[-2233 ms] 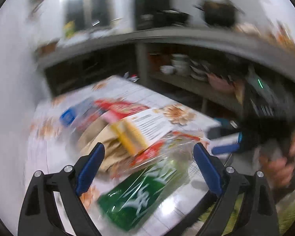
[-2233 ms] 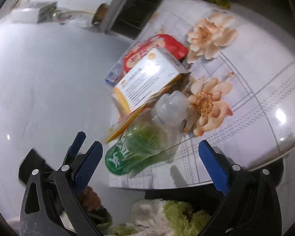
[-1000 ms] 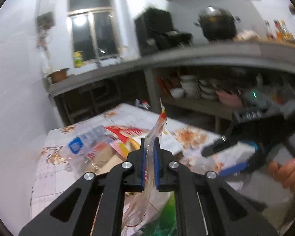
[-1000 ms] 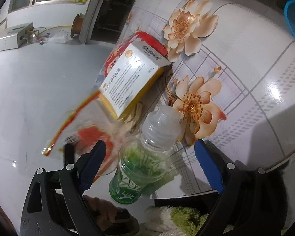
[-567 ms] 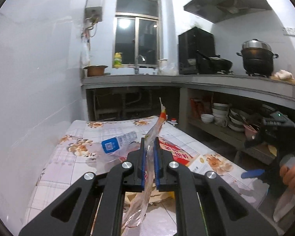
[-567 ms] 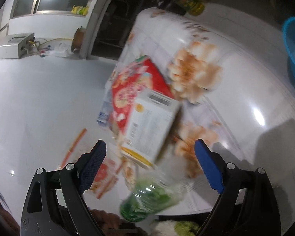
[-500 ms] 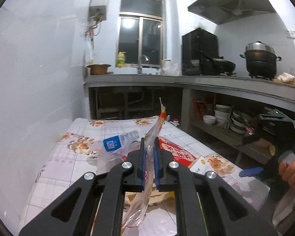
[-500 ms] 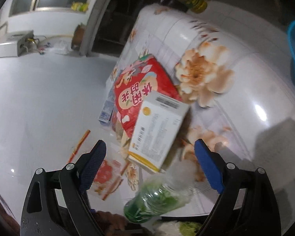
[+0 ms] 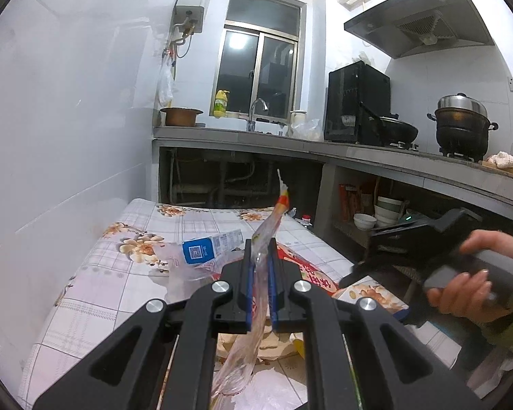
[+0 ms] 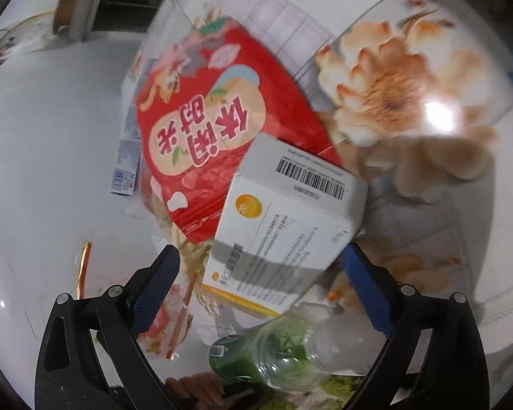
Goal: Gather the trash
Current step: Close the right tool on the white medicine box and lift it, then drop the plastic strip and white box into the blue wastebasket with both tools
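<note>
Floral-print table (image 9: 95,294) against a white tiled wall, covered in a pile of rubbish. Grey kitchen counter (image 9: 359,155) behind it, with a black steamer pot (image 9: 461,126) on the far end.

On the table, biggest first: red snack bag (image 10: 222,119) lying flat, partly under a white cardboard box (image 10: 284,225) that leans on it, barcode end up. Then a green-label plastic bottle (image 10: 277,352) on its side right at the near table edge, just below the box. Crushed clear bottle with a blue label (image 9: 205,249) at the far side of the heap, touching the red bag.

Right gripper (image 10: 266,287) wide open, blue pads either side of the white box, not visibly touching it. Bit blurry there so hard to say more.

Left gripper (image 9: 258,283) clamped tight on a clear plastic wrapper (image 9: 256,294), lifted off the table. Wrapper pokes up past the fingertips with an orange-red strip at the top, rest dangling below the jaws.
</note>
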The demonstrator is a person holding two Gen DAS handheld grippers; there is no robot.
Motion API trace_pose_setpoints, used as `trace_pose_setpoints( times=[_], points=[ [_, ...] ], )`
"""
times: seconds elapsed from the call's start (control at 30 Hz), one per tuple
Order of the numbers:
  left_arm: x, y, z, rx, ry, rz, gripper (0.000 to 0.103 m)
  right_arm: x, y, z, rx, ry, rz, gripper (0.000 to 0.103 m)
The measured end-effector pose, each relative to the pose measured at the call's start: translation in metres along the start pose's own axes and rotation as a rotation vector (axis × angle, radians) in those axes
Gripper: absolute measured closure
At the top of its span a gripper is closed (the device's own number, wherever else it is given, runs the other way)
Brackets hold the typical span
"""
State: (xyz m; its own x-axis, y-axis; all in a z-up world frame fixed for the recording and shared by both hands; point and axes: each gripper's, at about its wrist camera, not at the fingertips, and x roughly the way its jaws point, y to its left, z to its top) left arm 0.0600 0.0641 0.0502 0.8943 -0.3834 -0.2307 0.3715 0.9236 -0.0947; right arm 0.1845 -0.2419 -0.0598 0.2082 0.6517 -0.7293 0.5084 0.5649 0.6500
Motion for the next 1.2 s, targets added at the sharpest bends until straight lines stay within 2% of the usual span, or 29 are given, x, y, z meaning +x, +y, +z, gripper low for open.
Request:
trace_pose_setpoints(
  times=[0.13, 0.2, 0.27, 0.3, 0.53, 0.6, 0.8, 0.93, 1.07, 1.2],
  points=[
    [-0.001, -0.001, 0.001, -0.004, 0.002, -0.007, 0.096, 0.023, -0.001, 0.012, 0.058, 0.049, -0.011, 0.010],
    [-0.002, -0.001, 0.001, -0.004, 0.001, -0.011, 0.096, 0.029, 0.002, 0.016, 0.059, 0.042, 0.006, 0.013],
    [-0.003, -0.001, 0.001, -0.005, -0.002, -0.012, 0.096, 0.030, -0.002, 0.017, 0.067, 0.037, 0.030, 0.028],
    [-0.003, -0.001, 0.001, -0.007, -0.001, -0.013, 0.096, 0.029, -0.010, 0.016, 0.087, 0.039, 0.047, 0.032],
    [-0.004, -0.003, 0.004, 0.010, 0.007, -0.011, 0.096, 0.006, -0.050, 0.010, 0.177, -0.042, 0.183, 0.033],
    [-0.005, -0.007, 0.005, 0.021, 0.007, -0.007, 0.096, -0.004, -0.064, 0.005, 0.208, -0.068, 0.250, 0.033],
    [-0.006, -0.019, 0.015, 0.047, 0.015, -0.011, 0.096, -0.031, -0.105, 0.000, 0.293, -0.134, 0.553, 0.033],
    [-0.010, -0.030, 0.027, 0.062, 0.006, -0.035, 0.096, -0.051, -0.122, -0.010, 0.300, -0.205, 0.693, 0.033],
    [-0.006, -0.053, 0.046, 0.050, 0.014, -0.132, 0.096, -0.092, -0.170, -0.035, 0.321, -0.334, 0.794, 0.033],
    [0.014, -0.092, 0.063, 0.025, 0.078, -0.297, 0.096, -0.120, -0.232, -0.064, 0.406, -0.490, 0.854, 0.033]
  ],
)
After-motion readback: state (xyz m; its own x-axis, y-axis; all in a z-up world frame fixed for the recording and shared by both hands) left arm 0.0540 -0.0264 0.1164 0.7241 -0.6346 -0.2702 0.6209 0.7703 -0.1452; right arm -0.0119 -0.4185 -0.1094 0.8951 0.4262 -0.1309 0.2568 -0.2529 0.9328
